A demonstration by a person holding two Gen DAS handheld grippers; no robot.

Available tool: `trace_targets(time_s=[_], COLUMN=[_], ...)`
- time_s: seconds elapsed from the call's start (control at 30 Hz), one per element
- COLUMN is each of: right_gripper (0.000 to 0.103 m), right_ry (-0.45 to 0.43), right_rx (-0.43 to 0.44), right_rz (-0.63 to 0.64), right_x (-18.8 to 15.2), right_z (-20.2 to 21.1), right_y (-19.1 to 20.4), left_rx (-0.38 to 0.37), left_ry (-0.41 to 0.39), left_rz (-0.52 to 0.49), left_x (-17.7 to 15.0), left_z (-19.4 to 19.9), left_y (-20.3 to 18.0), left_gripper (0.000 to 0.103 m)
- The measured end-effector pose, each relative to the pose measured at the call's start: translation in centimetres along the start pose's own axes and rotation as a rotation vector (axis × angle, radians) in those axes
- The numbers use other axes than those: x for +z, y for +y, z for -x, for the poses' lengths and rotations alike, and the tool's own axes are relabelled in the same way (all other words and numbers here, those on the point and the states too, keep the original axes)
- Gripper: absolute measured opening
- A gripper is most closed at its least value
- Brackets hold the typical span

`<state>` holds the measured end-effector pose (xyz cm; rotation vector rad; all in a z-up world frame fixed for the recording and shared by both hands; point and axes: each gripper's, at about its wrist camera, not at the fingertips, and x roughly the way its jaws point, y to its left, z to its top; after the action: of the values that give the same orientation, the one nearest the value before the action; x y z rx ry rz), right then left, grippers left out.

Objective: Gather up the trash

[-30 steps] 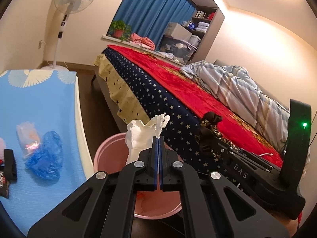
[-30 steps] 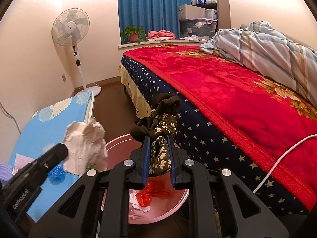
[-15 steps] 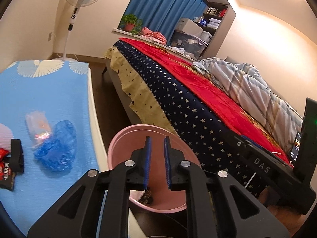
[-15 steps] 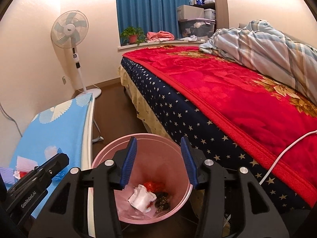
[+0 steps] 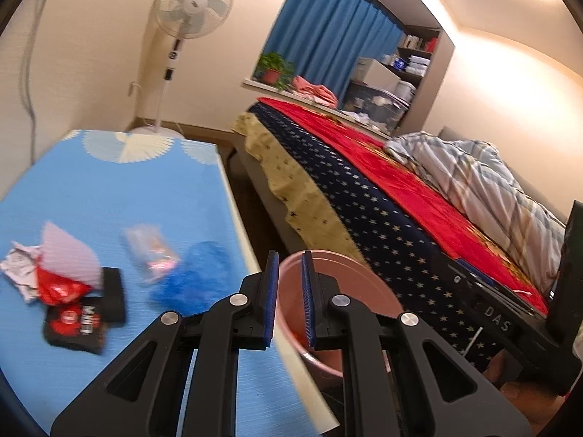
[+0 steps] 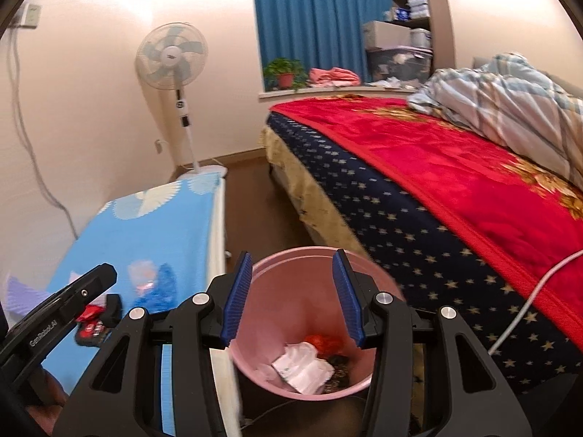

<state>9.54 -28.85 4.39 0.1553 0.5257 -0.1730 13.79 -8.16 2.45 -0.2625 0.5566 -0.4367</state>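
Note:
My left gripper hangs at the edge of the blue mat, open by a narrow gap with nothing between its pads. Trash lies on the mat to its left: a blue crumpled bag, a clear wrapper, a black packet, a red wrapper and crumpled paper. My right gripper stands open and empty above the pink bin. In the bin lie white paper, a red wrapper and a dark cloth.
A bed with a red blanket and a starred navy cover runs along the right, close to the bin. A standing fan is by the far wall. A white cable hangs over the bed's edge. Brown floor lies between mat and bed.
A second ago my left gripper held crumpled white paper and my right held a dark patterned cloth; both opened and those now lie in the bin. My left gripper has swung left toward the mat.

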Motion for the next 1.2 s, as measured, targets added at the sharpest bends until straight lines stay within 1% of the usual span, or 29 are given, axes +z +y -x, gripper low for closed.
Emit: trace_targets(time_s=[0.23, 0.43, 0.57, 0.7, 0.83, 0.87, 0.9, 0.93, 0.97, 1.03, 1.2], right_gripper=[0.047, 0.047, 0.047, 0.047, 0.047, 0.047, 0.049, 0.053, 0.055, 0.057, 0.057], right_ry=[0.018, 0.071, 0.102, 0.114, 0.139, 0.146, 0.158, 0.171, 0.187, 0.21, 0.259], right_rx=[0.074, 0.13, 0.167, 0.207, 0.233, 0.237, 0.241, 0.245, 0.249, 0.257, 0.274], right_rz=[0.028, 0.037, 0.041, 0.052, 0.061, 0.061, 0.061, 0.062, 0.065, 0.067, 0.045], right_x=[-0.7, -1.8, -2.5, -2.7, -3.0, -3.2, -3.5, -3.7, -4.0, -4.5, -5.3], right_z=[-1.4, -4.1, -5.7, -7.4, -9.2, -9.6, -10.1, -10.6, -11.2, -12.0, -13.7], right_y=[3.1, 5.7, 7.3, 9.4, 10.7, 10.9, 11.2, 11.5, 11.7, 12.2, 12.7], left_rx=[0.111, 0.194, 0.263, 0.328, 0.409, 0.42, 0.428, 0.438, 0.455, 0.477, 0.495], left_ry=[-0.018, -0.025, -0.044, -0.059, -0.062, -0.06, -0.056, -0.049, -0.036, -0.022, -0.016], left_rz=[0.038, 0.067, 0.089, 0.093, 0.101, 0.114, 0.13, 0.135, 0.14, 0.163, 0.184], left_x=[0.1, -0.1, -0.2, 0.0, -0.1, -0.1, -0.3, -0.3, -0.5, -0.7, -0.4], left_z=[1.6, 2.3, 2.9, 2.9, 2.5, 2.4, 2.2, 2.0, 1.7, 1.3, 0.5], left_y=[3.9, 6.8, 8.5, 9.9, 11.6, 12.1, 12.7, 13.0, 13.4, 14.2, 15.1], left_gripper=[0.012, 0.012, 0.012, 0.014, 0.016, 0.017, 0.022, 0.025, 0.032, 0.034, 0.036])
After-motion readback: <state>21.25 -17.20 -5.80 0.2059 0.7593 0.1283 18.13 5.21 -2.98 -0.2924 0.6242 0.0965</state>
